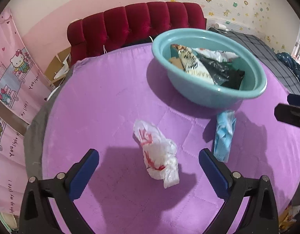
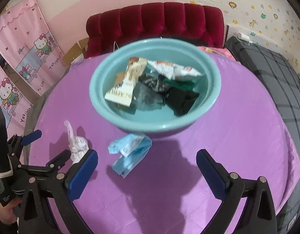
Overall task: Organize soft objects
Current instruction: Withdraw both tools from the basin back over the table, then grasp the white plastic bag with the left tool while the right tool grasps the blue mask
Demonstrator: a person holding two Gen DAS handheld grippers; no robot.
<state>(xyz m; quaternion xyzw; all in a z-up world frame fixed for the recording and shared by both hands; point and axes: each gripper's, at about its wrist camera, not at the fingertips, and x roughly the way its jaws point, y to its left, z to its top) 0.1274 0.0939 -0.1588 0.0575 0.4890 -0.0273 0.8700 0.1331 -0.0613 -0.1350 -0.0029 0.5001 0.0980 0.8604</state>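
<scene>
A crumpled white plastic bag with red print (image 1: 157, 154) lies on the purple cover, between the spread fingers of my left gripper (image 1: 149, 162), which is open and empty. A light blue plastic packet (image 1: 225, 133) lies to its right, just in front of the teal basin (image 1: 208, 95). The basin holds several soft packets and bags. In the right wrist view my right gripper (image 2: 147, 164) is open and empty, with the blue packet (image 2: 130, 152) just ahead and left of centre. The white bag (image 2: 77, 146) and the left gripper (image 2: 50, 150) show at the left.
The purple quilted cover (image 1: 115, 101) spreads over a round-looking bed. A red tufted headboard (image 1: 134, 21) stands behind the basin (image 2: 155, 124). A grey checked blanket (image 2: 276, 74) lies at the right, cardboard boxes (image 1: 58, 66) and a pink cartoon curtain (image 1: 15, 74) at the left.
</scene>
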